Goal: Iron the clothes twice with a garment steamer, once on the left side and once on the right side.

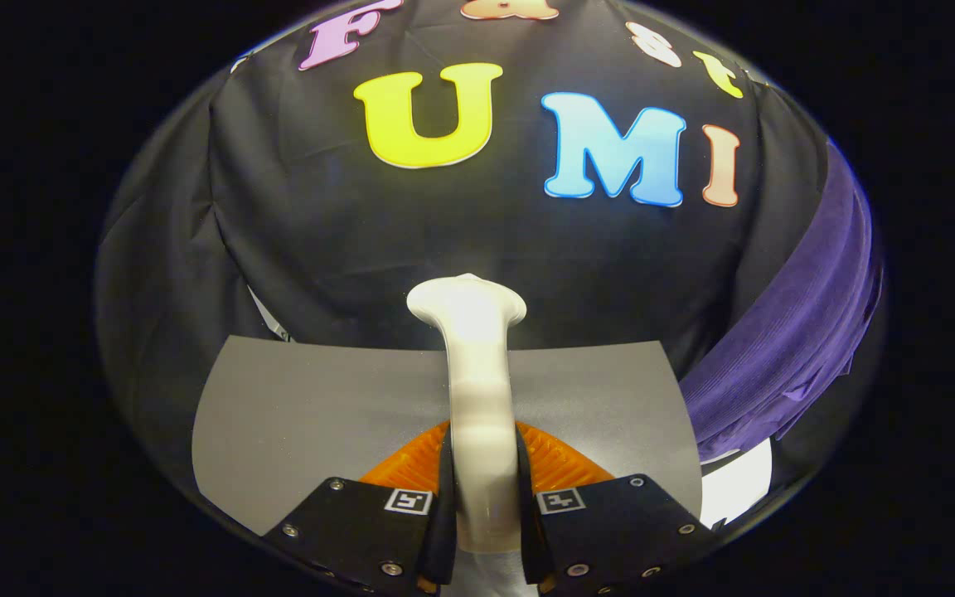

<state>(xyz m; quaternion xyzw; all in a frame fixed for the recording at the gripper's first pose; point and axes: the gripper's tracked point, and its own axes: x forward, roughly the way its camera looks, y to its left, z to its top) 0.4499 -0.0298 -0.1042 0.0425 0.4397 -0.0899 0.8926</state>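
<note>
A white garment steamer (477, 390) stands upright between my fingers, its handle clamped by both of them and its flared head (467, 303) rising just ahead. My gripper (482, 506) is shut on that handle. A purple garment (792, 332) hangs to the right, beyond the fingers and beside the table's right edge, in draped folds. The steamer's head is well left of the garment and apart from it.
A grey table top (303, 414) spreads under the steamer. An orange ridged piece (556, 464) lies on the table just behind the fingers. Something white (739, 489) shows below the purple cloth at the table's right edge.
</note>
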